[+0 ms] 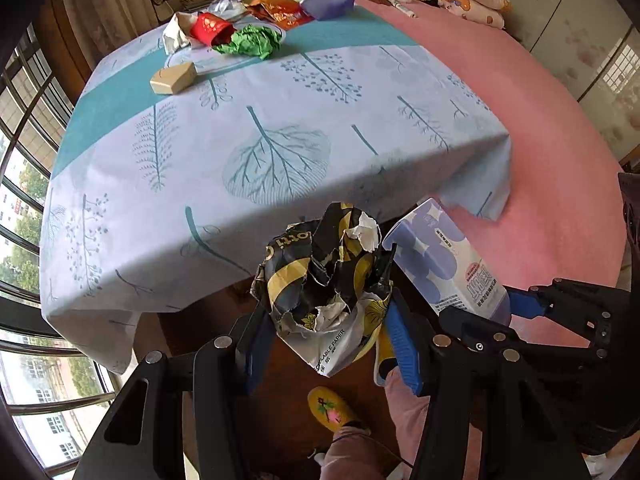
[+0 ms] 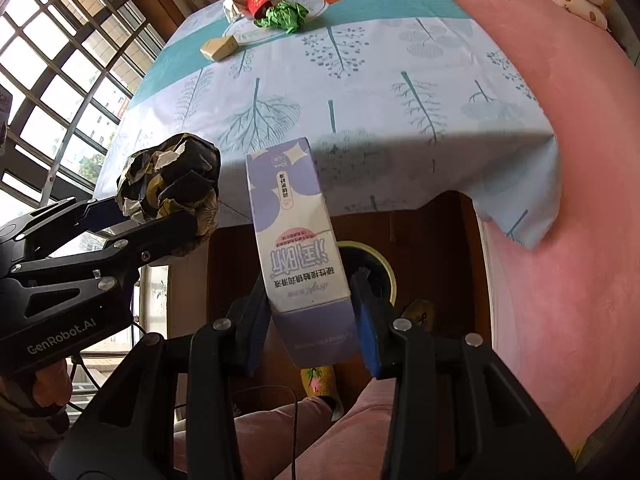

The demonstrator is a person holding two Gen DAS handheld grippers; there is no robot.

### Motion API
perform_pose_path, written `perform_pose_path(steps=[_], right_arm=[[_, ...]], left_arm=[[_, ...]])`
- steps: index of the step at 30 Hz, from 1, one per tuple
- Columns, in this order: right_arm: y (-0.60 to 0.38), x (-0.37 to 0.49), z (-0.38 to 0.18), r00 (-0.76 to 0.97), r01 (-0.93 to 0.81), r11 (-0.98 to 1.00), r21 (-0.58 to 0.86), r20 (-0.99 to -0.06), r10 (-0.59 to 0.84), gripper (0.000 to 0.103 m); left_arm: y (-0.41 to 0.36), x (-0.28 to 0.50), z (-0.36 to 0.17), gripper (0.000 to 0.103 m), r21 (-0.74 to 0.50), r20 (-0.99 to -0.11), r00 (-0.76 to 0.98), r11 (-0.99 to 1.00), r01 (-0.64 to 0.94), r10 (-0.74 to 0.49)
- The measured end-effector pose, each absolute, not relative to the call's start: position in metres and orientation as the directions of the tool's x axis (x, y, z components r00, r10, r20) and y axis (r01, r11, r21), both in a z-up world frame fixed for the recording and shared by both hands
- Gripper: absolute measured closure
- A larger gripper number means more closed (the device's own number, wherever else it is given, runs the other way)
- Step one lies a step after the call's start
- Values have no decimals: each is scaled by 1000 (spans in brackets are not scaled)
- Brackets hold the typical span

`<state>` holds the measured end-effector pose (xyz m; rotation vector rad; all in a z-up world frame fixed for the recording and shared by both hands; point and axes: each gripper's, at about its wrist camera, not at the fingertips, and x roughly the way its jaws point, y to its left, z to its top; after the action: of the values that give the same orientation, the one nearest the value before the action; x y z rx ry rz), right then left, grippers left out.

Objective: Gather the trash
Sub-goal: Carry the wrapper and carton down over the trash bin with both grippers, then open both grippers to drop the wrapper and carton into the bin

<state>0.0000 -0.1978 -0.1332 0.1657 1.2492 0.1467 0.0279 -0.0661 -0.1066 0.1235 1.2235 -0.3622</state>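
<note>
Right wrist, carton [image 2: 298,240] gripped past tablecloth edge [image 2: 400,200]

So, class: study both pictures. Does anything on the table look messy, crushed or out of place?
Yes. At the far end of the table, litter lies heaped: crumpled green paper, a squashed red cup and torn orange wrappers. A tan box lies alone, askew.

Crumpled black-and-gold paper wrapper [image 1: 324,276] is showing rough torn white edges. Purple carton [image 2: 298,236] is looking like smooth, slightly glossy cardboard. Tablecloth [image 1: 280,128] is draping as matt cloth. Both grippers' fingers [image 2: 370,336] are appearing as matt black plastic with blue pads.
</note>
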Motion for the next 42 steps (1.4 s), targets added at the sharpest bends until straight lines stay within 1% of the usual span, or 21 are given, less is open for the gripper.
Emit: perform_pose_path(steps=[7, 17, 19, 22, 24, 25, 26, 27, 28, 29, 30, 36, 42], right_arm=[[-212, -15, -226, 188, 85, 973, 216, -962, 197, 68], [-231, -14, -405, 91, 202, 956, 213, -976, 198, 68], [-233, -12, -436, 84, 218, 950, 223, -974, 210, 67], [-233, -10, -472, 86, 227, 943, 244, -969, 230, 67], [-235, -7, -490, 90, 221, 939, 263, -964, 249, 67], [-235, -6, -497, 95, 221, 935, 277, -960, 262, 66], [-238, -4, -504, 100, 221, 932, 289, -957, 273, 65], [-237, -4, -507, 104, 217, 933, 287, -957, 270, 59], [-237, -4, -510, 114, 213, 934, 287, -957, 268, 53], [-238, -2, -508, 127, 209, 933, 292, -954, 270, 43], [-238, -1, -508, 137, 206, 933, 296, -952, 272, 41], [-245, 5, -495, 158, 205, 938, 278, -956, 248, 41], [-248, 14, -452, 185, 204, 945, 256, -958, 220, 41]], left_arm=[[-77, 19, -199, 50, -125, -961, 198, 942, 311, -192], [-87, 30, -369, 49, -111, -981, 132, 967, 228, -144], [-88, 32, -395, 47, -100, -982, 134, 971, 219, -131], [-91, 35, -424, 40, -96, -983, 136, 974, 206, -125], [-91, 36, -440, 31, -91, -984, 134, 976, 197, -118], [-90, 37, -446, 27, -87, -985, 134, 979, 184, -113], [-88, 38, -450, 16, -81, -985, 135, 982, 169, -105], [-83, 42, -452, 10, -79, -985, 137, 985, 155, -101], [-79, 43, -454, 9, -78, -985, 140, 987, 142, -98], [-78, 44, -455, 8, -77, -985, 141, 988, 133, -95], [-76, 44, -454, 6, -73, -985, 145, 989, 126, -91], [-62, 46, -434, 6, -39, -980, 190, 992, 124, -63], [-56, 41, -372, 6, -34, -969, 240, 993, 116, -61]])
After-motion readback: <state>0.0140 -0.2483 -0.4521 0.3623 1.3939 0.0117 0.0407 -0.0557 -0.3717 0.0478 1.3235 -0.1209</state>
